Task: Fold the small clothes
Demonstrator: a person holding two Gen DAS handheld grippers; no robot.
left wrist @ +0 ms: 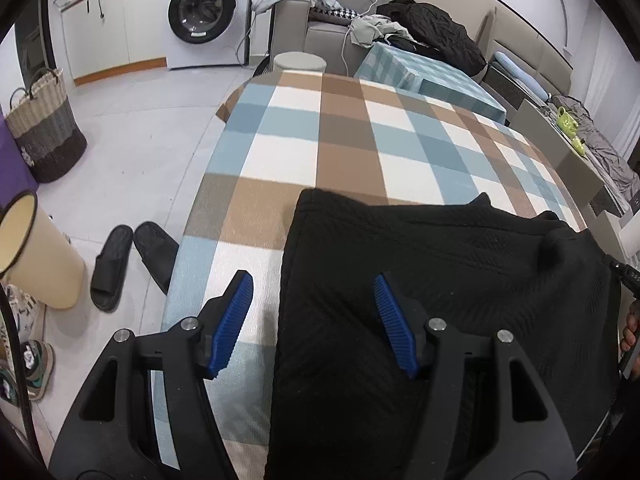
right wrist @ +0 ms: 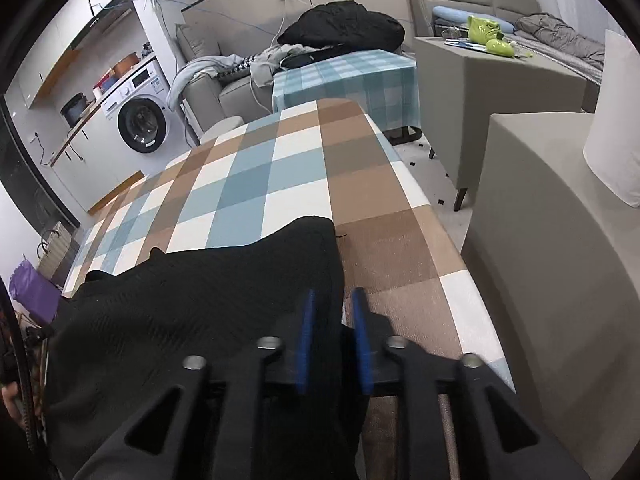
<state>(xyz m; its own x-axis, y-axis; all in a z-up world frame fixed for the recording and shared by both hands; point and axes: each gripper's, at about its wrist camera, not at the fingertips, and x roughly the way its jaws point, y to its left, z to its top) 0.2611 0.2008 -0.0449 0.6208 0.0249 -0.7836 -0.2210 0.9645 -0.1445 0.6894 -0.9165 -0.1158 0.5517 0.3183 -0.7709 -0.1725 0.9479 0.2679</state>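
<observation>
A black textured garment lies spread on the near part of a table under a blue, brown and white checked cloth. My left gripper stands open above the garment's left edge, one blue pad over the checked cloth and the other over the black fabric. In the right wrist view the same garment fills the lower left. My right gripper has its jaws a narrow gap apart, and the garment's right edge runs between the blue pads. A sliver of tablecloth shows beside the right pad, so the pads do not pinch the fabric.
A woven basket, black slippers and a cream bin are on the floor to the left. A washing machine stands at the back. Grey upholstered seats flank the table's right side. A second checked table sits beyond.
</observation>
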